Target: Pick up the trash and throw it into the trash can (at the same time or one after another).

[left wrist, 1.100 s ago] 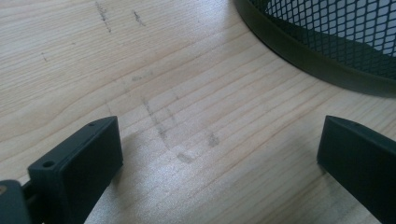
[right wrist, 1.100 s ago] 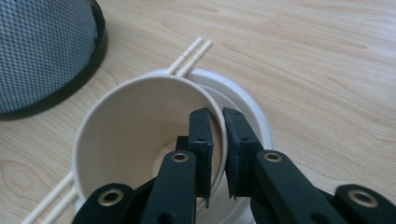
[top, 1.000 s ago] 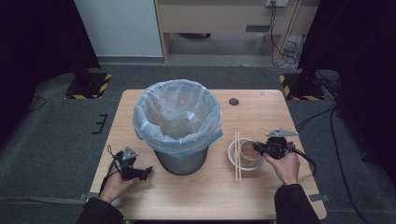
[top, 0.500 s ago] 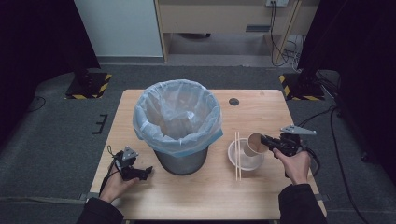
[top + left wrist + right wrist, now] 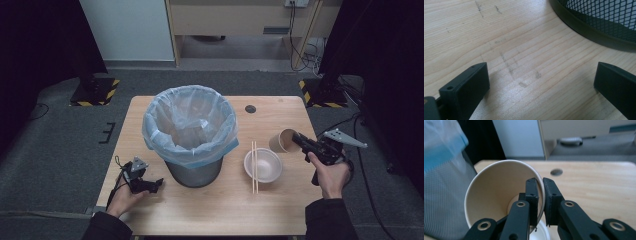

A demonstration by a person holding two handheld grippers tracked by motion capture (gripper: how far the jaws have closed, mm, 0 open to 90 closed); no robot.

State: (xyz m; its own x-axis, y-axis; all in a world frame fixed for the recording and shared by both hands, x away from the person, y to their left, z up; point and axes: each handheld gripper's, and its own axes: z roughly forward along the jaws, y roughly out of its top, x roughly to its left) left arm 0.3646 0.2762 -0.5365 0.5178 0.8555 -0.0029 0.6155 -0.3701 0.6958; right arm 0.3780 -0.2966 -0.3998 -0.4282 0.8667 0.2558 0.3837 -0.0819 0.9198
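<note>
My right gripper (image 5: 296, 140) (image 5: 540, 195) is shut on the rim of a brown paper cup (image 5: 281, 140) (image 5: 499, 192), held in the air on its side at the table's right. One jaw is inside the cup and one outside. Below and to the left, a white bowl (image 5: 263, 165) with a pair of chopsticks (image 5: 254, 167) across it sits on the table. A mesh bin (image 5: 190, 135) (image 5: 604, 22) lined with a pale blue bag stands at the middle. My left gripper (image 5: 152, 185) (image 5: 541, 80) rests open on the wood at the front left, just beside the bin's base.
The wooden table (image 5: 280, 210) has a round cable hole (image 5: 250, 108) at its back right. Black stands with yellow-striped feet (image 5: 95, 90) flank the table on the floor. Cables trail from both grippers.
My right gripper has lifted the cup out of the white bowl and carried it up and to the right. The left gripper has stayed still.
</note>
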